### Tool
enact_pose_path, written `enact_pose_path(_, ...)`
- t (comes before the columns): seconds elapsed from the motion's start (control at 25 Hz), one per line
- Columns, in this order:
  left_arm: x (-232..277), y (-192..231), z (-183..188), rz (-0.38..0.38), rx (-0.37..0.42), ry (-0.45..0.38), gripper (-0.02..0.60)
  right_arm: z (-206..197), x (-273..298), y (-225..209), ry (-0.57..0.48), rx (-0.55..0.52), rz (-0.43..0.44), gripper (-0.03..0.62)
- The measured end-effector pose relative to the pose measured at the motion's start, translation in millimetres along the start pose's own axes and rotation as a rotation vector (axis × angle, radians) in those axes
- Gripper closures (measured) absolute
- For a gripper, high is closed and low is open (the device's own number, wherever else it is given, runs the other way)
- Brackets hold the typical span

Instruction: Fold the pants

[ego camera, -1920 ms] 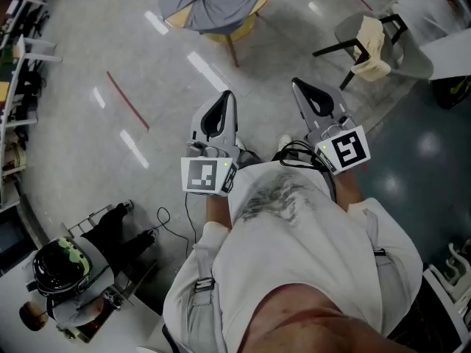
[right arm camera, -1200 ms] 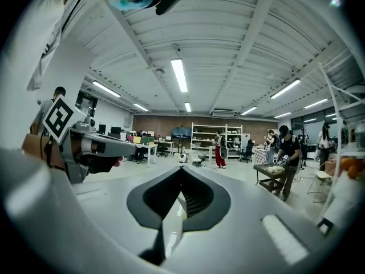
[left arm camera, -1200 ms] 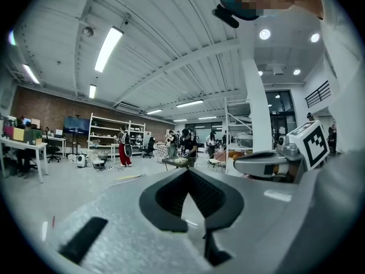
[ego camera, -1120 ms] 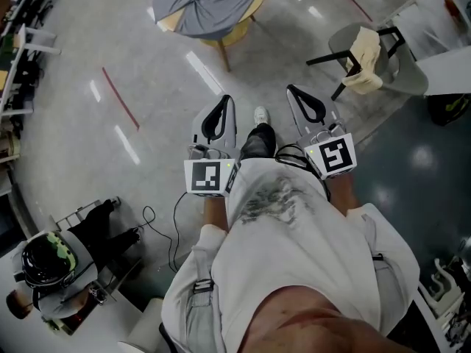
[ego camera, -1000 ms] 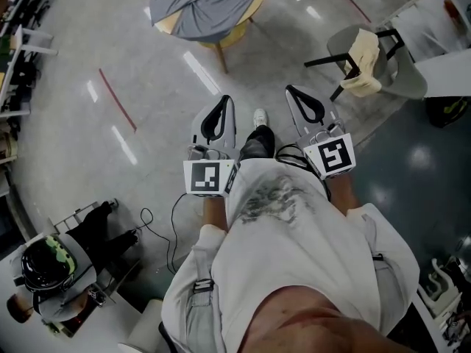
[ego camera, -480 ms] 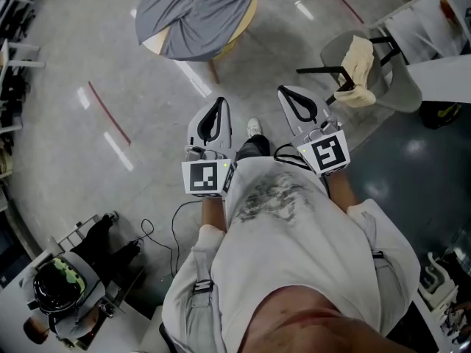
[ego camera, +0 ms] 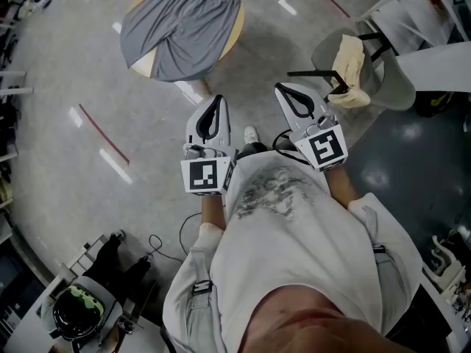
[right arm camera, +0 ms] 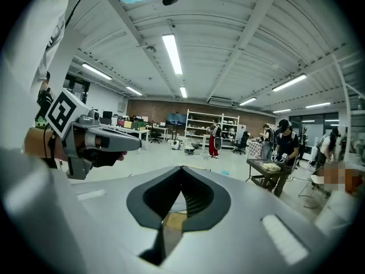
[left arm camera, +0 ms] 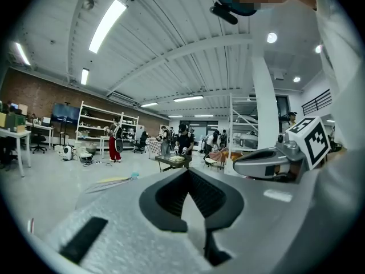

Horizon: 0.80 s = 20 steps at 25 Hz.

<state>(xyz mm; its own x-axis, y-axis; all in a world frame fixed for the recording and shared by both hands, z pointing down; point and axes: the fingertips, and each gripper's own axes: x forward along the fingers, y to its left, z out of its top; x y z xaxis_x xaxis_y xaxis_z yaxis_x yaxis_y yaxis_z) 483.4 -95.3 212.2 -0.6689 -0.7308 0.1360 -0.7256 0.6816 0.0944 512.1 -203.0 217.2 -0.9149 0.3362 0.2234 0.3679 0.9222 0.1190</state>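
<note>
Grey pants (ego camera: pixel 180 24) lie spread over a round wooden table (ego camera: pixel 237 22) at the top of the head view, with the legs hanging over its near edge. My left gripper (ego camera: pixel 218 100) and right gripper (ego camera: pixel 284 88) are held side by side in front of the person's chest, pointing toward the table and well short of it. Both are shut with nothing between the jaws. In the left gripper view the left gripper (left arm camera: pixel 188 174) has its jaws meeting at the tips, and the right gripper (right arm camera: pixel 181 169) shows the same in its own view.
A grey chair (ego camera: pixel 397 79) with a cream cloth (ego camera: pixel 348 59) draped on it stands to the right of the table. A red tape line (ego camera: pixel 103 134) marks the floor at left. A helmet (ego camera: pixel 77 313) and cables (ego camera: pixel 158 243) lie at lower left. Several people stand far off (right arm camera: pixel 282 144).
The table with the pants has come lower and larger in the head view as the person walked toward it. Both grippers stayed shut and side by side in front of the body.
</note>
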Motion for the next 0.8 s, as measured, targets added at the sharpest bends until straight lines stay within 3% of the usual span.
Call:
enact_pose_path(0.16, 19, 4, 12, 0.012, -0.016, -0.038, 0.577, -1, 10, -15, 0.003, -0.009, 0.008, 0.586)
enact_pose_path(0.36, 37, 6, 9, 0.056, -0.012, -0.015, 0.577, 0, 22, -36, -0.015, -0.026, 0.050, 0.586)
enact_pose_path(0.8, 83, 7, 12, 0.322, -0.030, 0.003, 0.577, -3, 59, -95, -0.026, -0.055, 0.302, 0.586)
